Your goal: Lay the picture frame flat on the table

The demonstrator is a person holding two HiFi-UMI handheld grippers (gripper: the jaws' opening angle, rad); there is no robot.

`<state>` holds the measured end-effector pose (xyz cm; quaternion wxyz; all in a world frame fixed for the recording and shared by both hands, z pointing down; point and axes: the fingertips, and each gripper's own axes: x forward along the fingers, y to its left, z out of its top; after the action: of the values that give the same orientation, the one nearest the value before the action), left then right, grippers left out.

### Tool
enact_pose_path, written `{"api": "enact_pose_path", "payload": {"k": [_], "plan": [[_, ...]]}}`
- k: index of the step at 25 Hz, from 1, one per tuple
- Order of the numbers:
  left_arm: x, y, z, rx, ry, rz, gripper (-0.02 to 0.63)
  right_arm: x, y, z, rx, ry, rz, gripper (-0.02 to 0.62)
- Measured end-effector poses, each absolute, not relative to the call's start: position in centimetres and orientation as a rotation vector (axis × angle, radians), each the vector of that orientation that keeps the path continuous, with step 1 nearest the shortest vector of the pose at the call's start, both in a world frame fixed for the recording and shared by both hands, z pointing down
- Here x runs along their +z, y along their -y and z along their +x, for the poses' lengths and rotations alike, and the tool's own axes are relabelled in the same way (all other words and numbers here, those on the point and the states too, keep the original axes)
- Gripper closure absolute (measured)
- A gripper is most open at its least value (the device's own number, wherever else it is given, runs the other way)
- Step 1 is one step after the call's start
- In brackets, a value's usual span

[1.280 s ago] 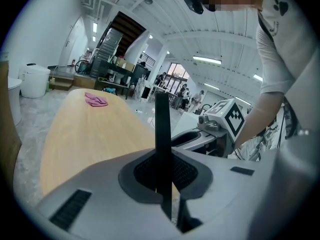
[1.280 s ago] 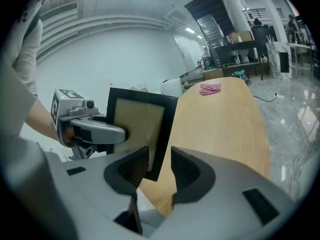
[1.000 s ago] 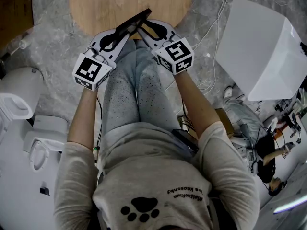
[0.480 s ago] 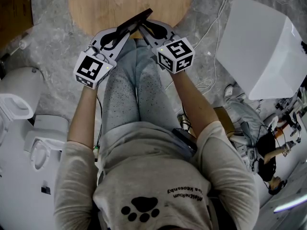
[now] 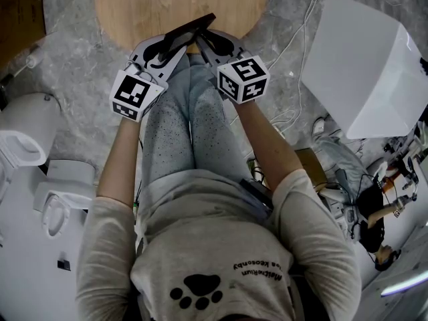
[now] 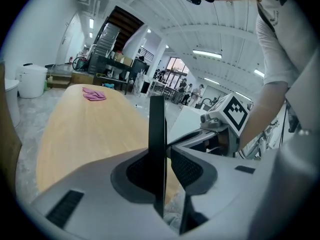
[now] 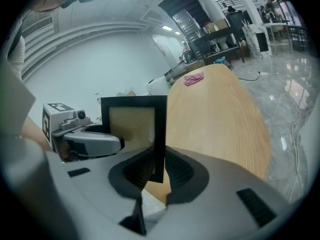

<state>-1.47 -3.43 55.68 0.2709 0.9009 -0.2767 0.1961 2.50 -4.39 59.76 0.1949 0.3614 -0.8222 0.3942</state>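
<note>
Left claw (image 6: 167,156) loosens frame (image 5: 194,27) over table (image 5: 154,5).

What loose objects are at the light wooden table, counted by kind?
Black rectangular picture frame: 1
Crumpled pink cloth: 1
Total: 2

Small line of print on the shirt (image 5: 257,267), upside down, well behind left tool (image 5: 175,44) and right tool (image 5: 204,42), letters too small to read, square code markers on each tool's cube, no lettering.
</note>
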Motion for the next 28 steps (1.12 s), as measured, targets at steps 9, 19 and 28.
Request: {"api": "enact_pose_path", "payload": {"k": [9,19,28], "plan": [[56.9,3.9,-2.3,0.602,0.868,2.360,0.442,60.9,4.3,3.4,1.174,2.220,1.096,0.528],[58.3,3.7,-3.7,0.690,0.992,2.265,0.411,62.2,3.7,4.7,1.202,2.102,1.166,0.528],[58.4,3.3,-4.0,0.803,1.116,2.221,0.486,62.5,3.2,4.9,1.215,2.040,1.203,0.528]]}}
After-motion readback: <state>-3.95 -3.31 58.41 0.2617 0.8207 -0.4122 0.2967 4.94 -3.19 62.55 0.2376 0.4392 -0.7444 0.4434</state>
